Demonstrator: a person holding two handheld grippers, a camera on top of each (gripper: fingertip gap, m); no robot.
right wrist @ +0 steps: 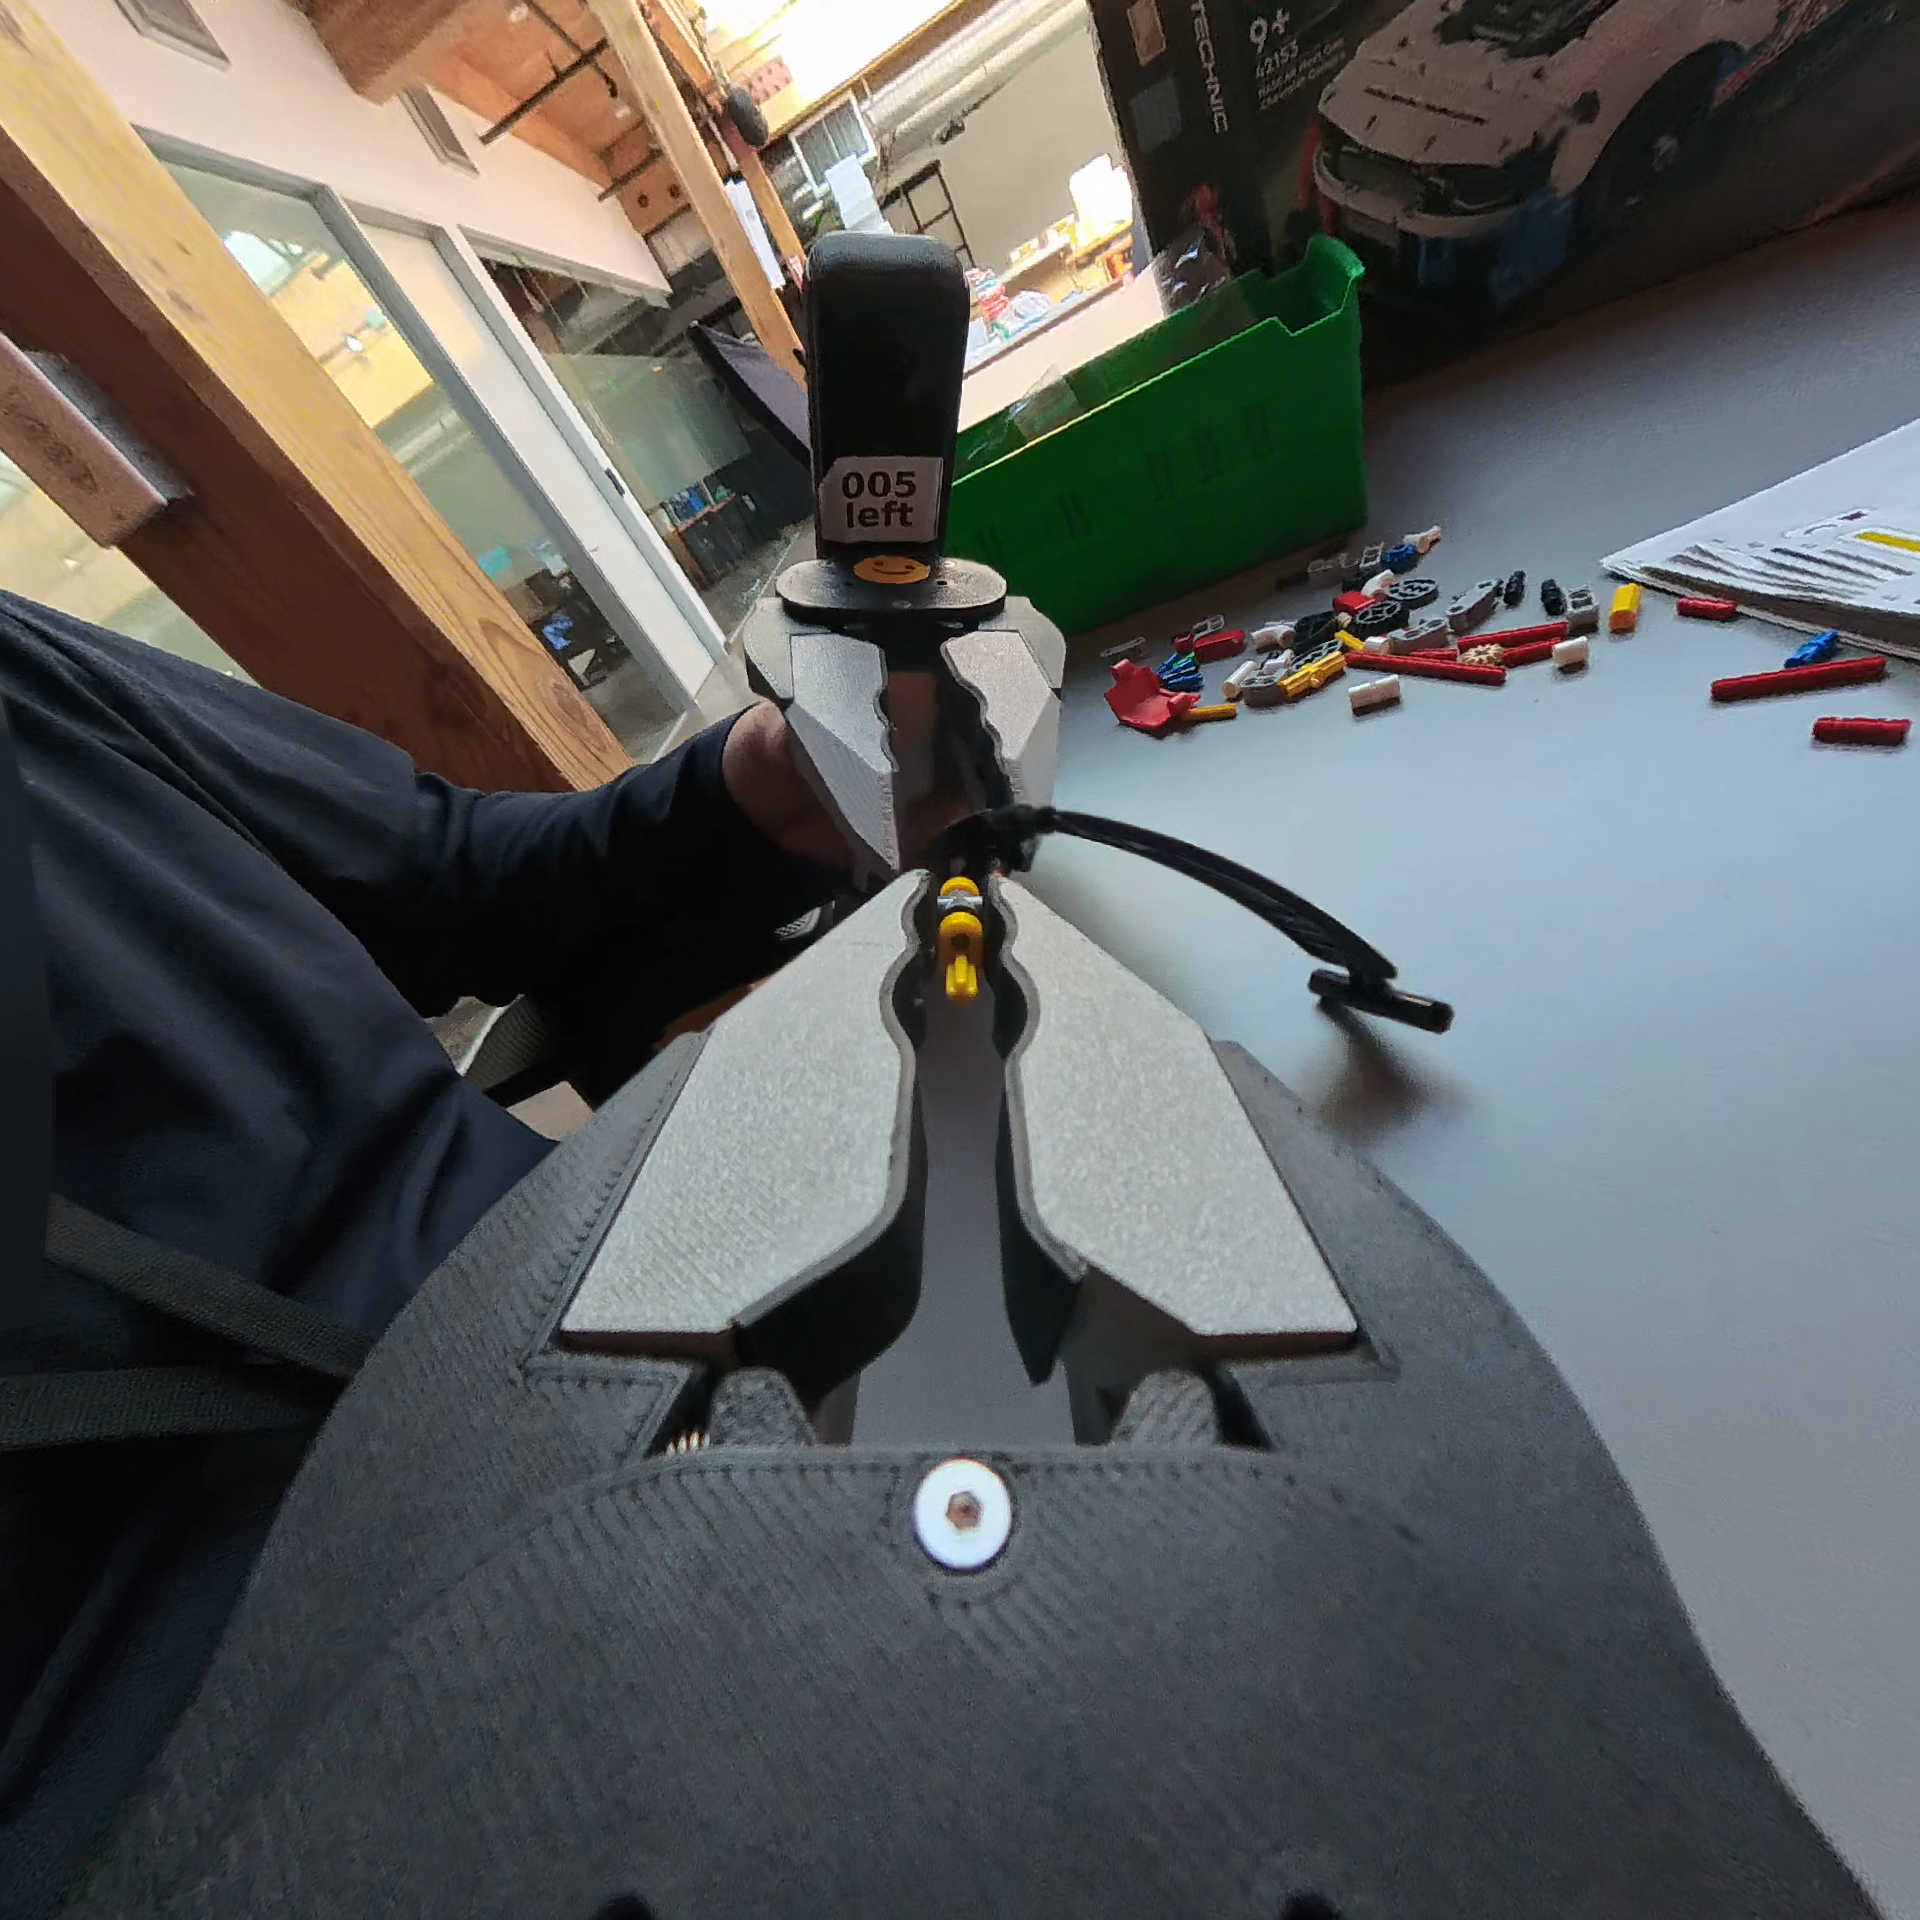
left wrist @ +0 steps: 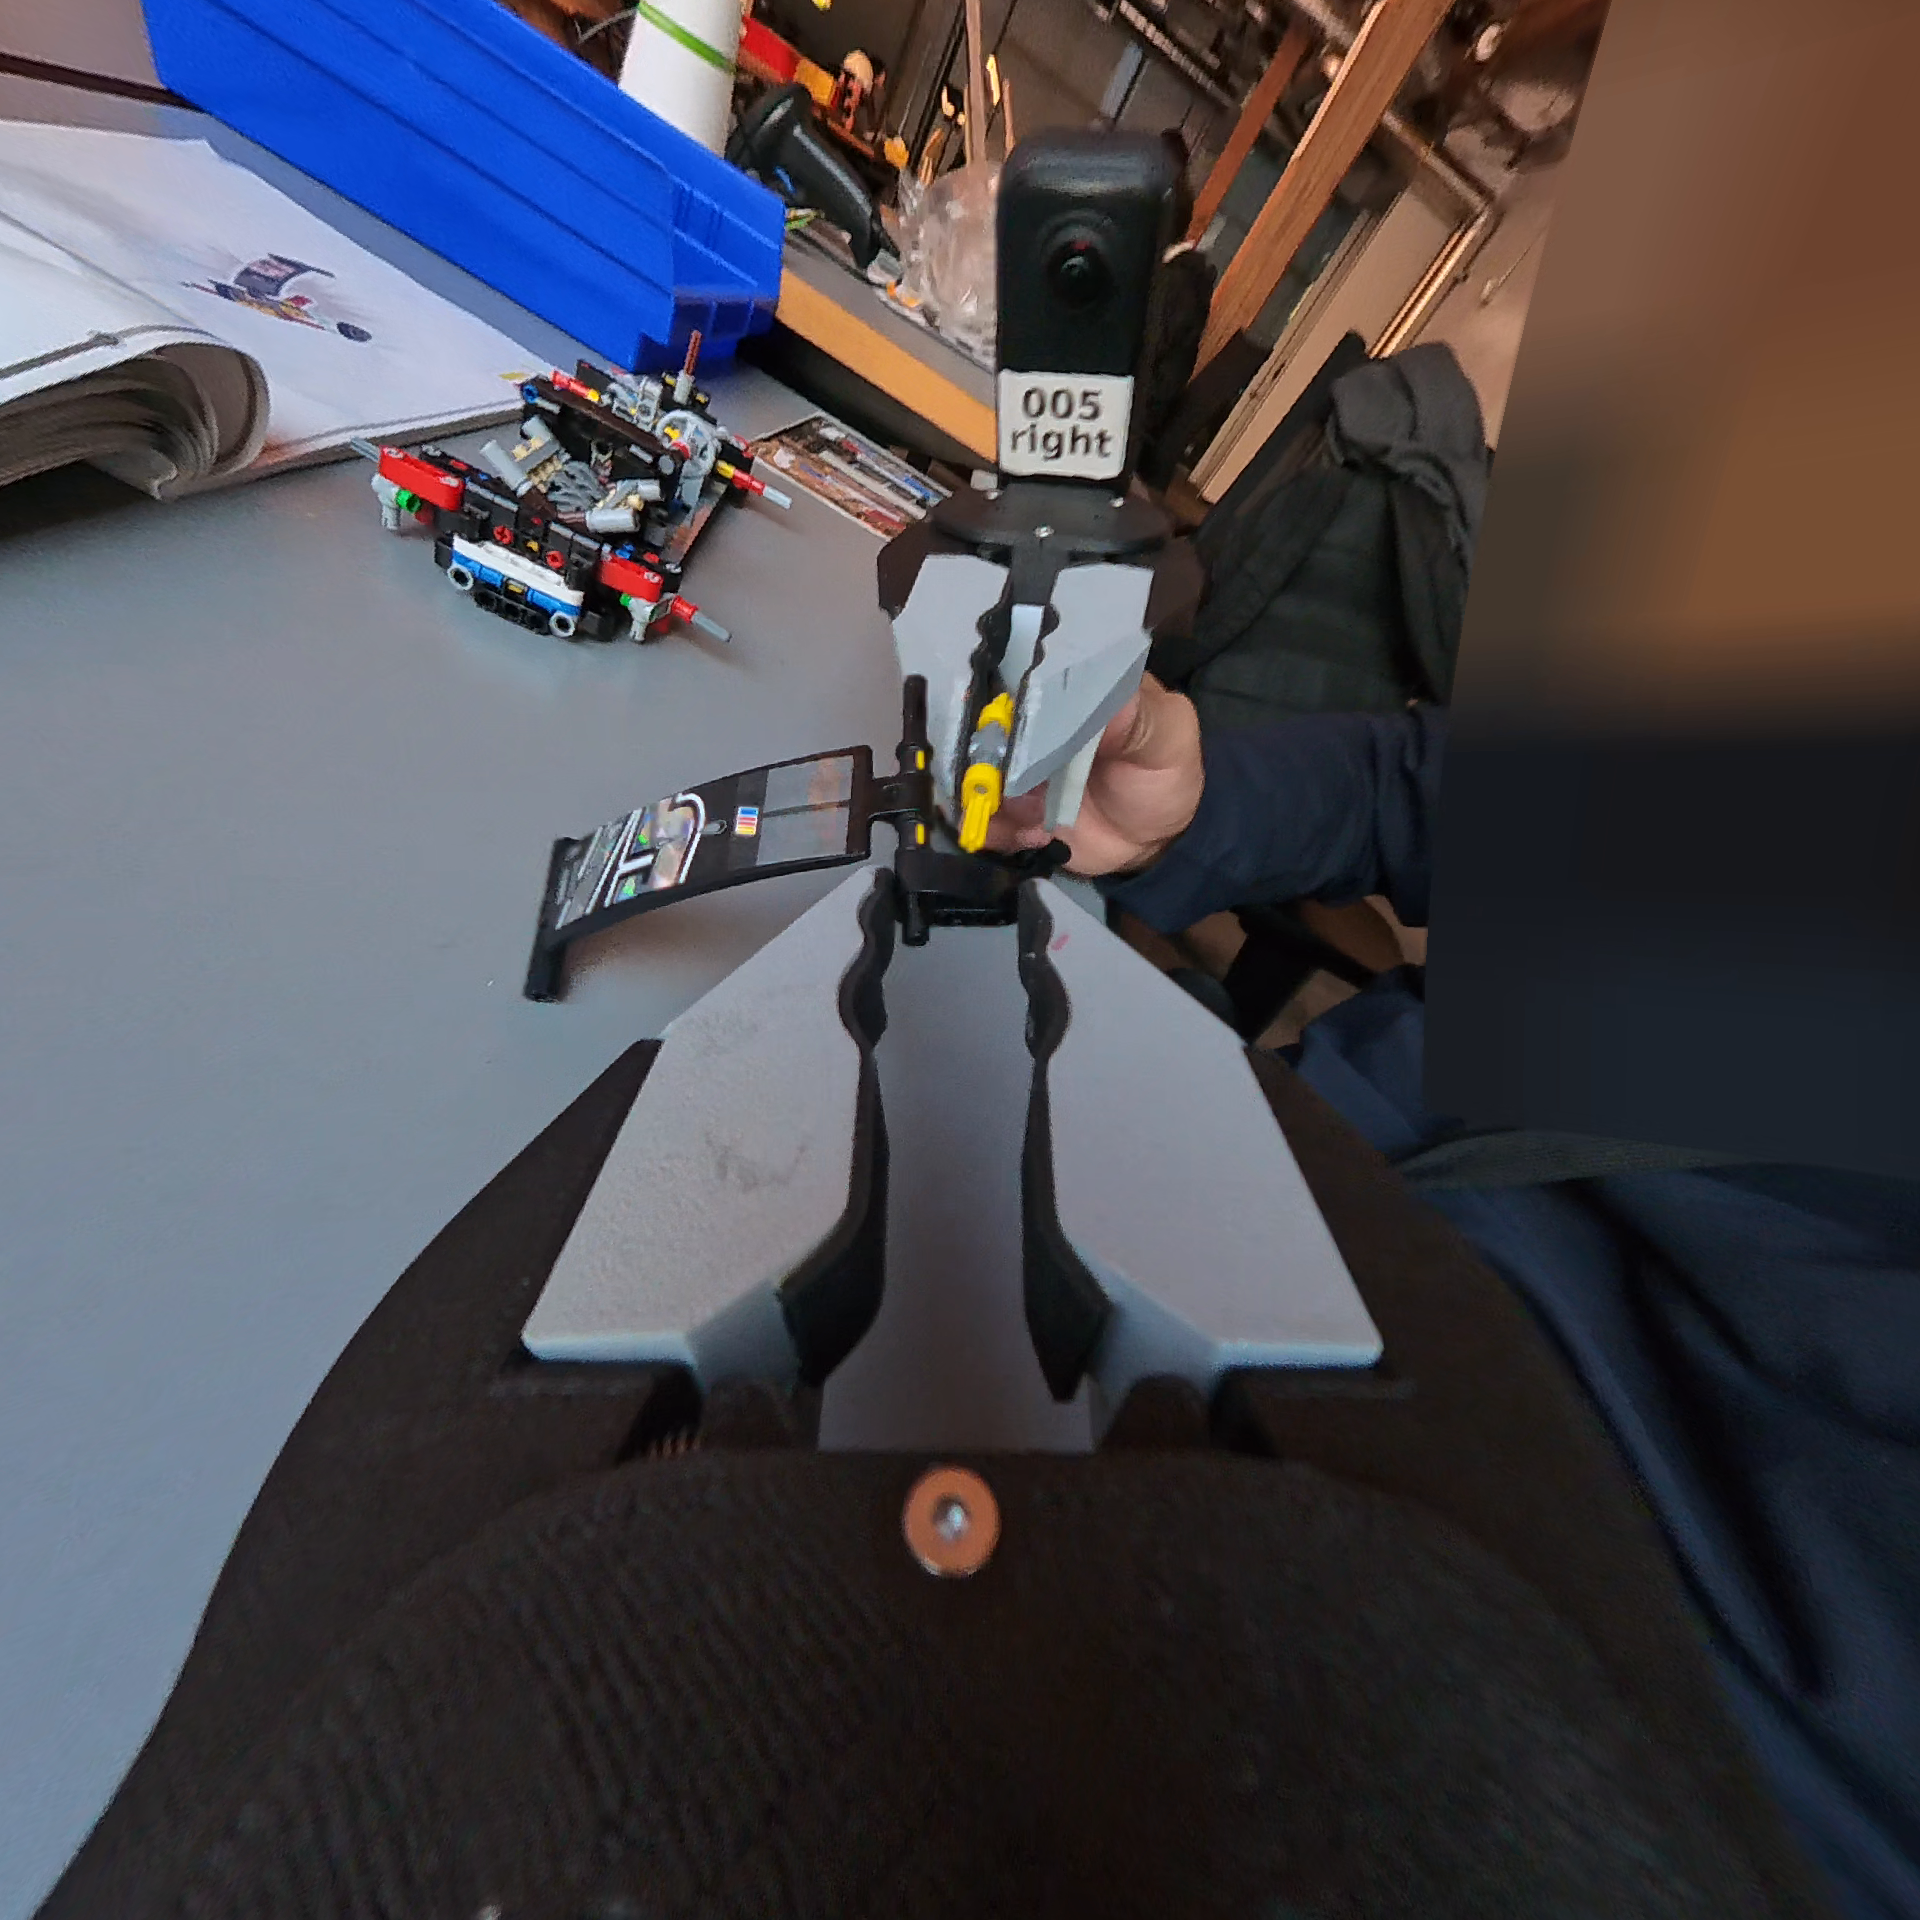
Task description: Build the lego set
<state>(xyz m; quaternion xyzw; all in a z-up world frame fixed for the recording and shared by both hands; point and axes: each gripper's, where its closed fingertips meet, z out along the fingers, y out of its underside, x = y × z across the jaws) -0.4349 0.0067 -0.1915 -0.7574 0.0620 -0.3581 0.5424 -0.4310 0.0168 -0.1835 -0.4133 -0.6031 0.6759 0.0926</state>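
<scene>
Two hand-held grippers meet tip to tip above a grey table (left wrist: 208, 831), each held by a person in a dark sleeve.

The left gripper (left wrist: 956, 904) is closed on a black connector block (left wrist: 961, 899) at its fingertips. A curved black panel with printed stickers (left wrist: 707, 831) is hinged to that block by a black axle (left wrist: 914, 769) and sticks out to the side, clear of the table.

The right gripper (right wrist: 961, 914) is closed on a small yellow and grey pin assembly (right wrist: 961, 935), its pads pressing both sides. The pin's front end sits right beside the black block; whether it has entered a hole cannot be told.

A half-built toy car chassis (left wrist: 571, 509) in black, red, white and blue stands well apart on the table, beside an open instruction book (left wrist: 208, 343). The panel piece is not attached to it. Loose building pieces (right wrist: 1455, 644), mostly red, yellow, black and grey, lie scattered on the table, so much building appears to remain.

Containers: a blue plastic bin (left wrist: 468, 156) stands behind the chassis; its inside is hidden. A green plastic bin (right wrist: 1195, 457) stands behind the loose pieces, with what looks like clear plastic at its rim; its other contents cannot be seen. A large dark product box (right wrist: 1558, 156) stands beyond it.
</scene>
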